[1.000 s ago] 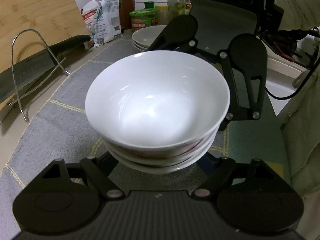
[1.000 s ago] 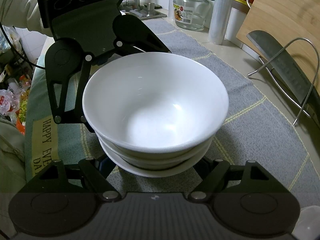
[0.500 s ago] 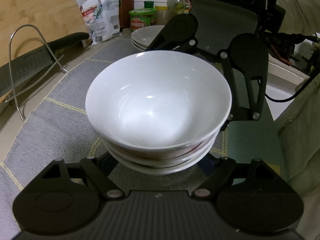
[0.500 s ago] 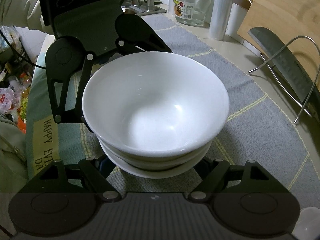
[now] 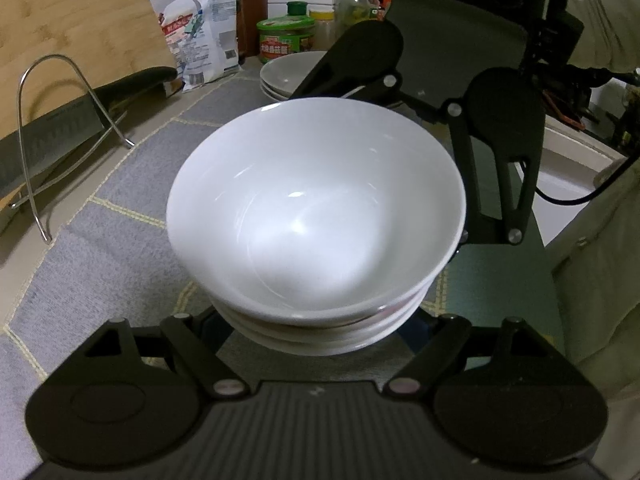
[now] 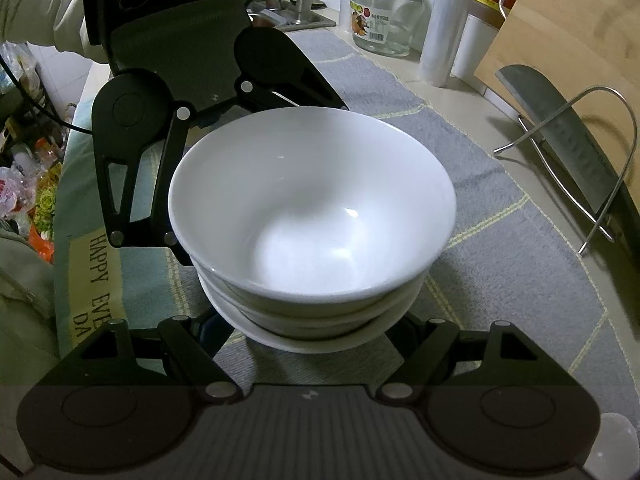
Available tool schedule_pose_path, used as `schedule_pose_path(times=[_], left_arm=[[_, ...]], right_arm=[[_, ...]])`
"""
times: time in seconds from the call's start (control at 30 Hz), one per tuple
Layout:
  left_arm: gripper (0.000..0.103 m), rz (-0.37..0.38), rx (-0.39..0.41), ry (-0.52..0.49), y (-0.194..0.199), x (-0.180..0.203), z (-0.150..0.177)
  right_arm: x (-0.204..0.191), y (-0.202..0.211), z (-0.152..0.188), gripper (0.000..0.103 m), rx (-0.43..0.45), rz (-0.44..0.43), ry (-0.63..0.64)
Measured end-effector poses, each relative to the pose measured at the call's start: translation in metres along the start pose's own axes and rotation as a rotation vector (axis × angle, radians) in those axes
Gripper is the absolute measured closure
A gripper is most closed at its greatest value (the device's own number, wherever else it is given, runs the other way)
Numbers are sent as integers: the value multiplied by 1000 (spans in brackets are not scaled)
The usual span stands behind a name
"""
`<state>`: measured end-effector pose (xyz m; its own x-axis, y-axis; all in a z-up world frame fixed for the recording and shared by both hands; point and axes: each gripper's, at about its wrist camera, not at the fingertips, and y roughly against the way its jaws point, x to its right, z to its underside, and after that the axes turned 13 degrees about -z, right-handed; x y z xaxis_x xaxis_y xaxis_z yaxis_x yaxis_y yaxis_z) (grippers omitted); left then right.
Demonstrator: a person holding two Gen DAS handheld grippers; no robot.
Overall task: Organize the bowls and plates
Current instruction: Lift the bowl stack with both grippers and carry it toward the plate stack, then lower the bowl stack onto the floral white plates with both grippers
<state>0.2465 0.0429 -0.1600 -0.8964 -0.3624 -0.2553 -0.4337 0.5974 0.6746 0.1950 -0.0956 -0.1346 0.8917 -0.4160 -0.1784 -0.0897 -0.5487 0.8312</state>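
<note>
A stack of three white bowls (image 5: 316, 208) fills the middle of both views, just above the grey mat (image 5: 132, 168). My left gripper (image 5: 316, 338) reaches under the stack from the near side and is shut on its lower bowls, its fingertips hidden beneath them. From the opposite side my right gripper (image 6: 316, 340) is shut on the same stack (image 6: 312, 208), its tips hidden too. In the left wrist view the right gripper's fingers (image 5: 504, 152) hug the far rim. A pile of white plates (image 5: 286, 74) sits behind on the mat.
A wire rack (image 5: 52, 120) holding a cleaver (image 6: 560, 128) stands by a wooden cutting board (image 6: 568, 40). Jars, bottles and a bag (image 5: 200, 44) line the back wall. A glass jar (image 6: 384, 12) and a sink edge (image 5: 568, 176) are nearby. A person's sleeve (image 5: 600, 12) is at the right.
</note>
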Motion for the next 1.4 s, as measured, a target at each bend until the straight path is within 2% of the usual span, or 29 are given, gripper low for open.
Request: schedule_pose_path(times=[0.37, 0.73, 1.1, 1.4], left_arm=[[19, -34, -16, -17, 10, 8, -12], [19, -56, -24, -4, 17, 24, -37], [19, -59, -4, -15, 3, 44, -88], [19, -43, 39, -55, -36, 67, -134]], right_arm=[[-7, 13, -1, 19, 28, -15, 15], [-10, 44, 10, 19, 32, -33, 43], [7, 90, 39, 19, 38, -11, 47], [34, 127, 78, 19, 37, 32, 16]])
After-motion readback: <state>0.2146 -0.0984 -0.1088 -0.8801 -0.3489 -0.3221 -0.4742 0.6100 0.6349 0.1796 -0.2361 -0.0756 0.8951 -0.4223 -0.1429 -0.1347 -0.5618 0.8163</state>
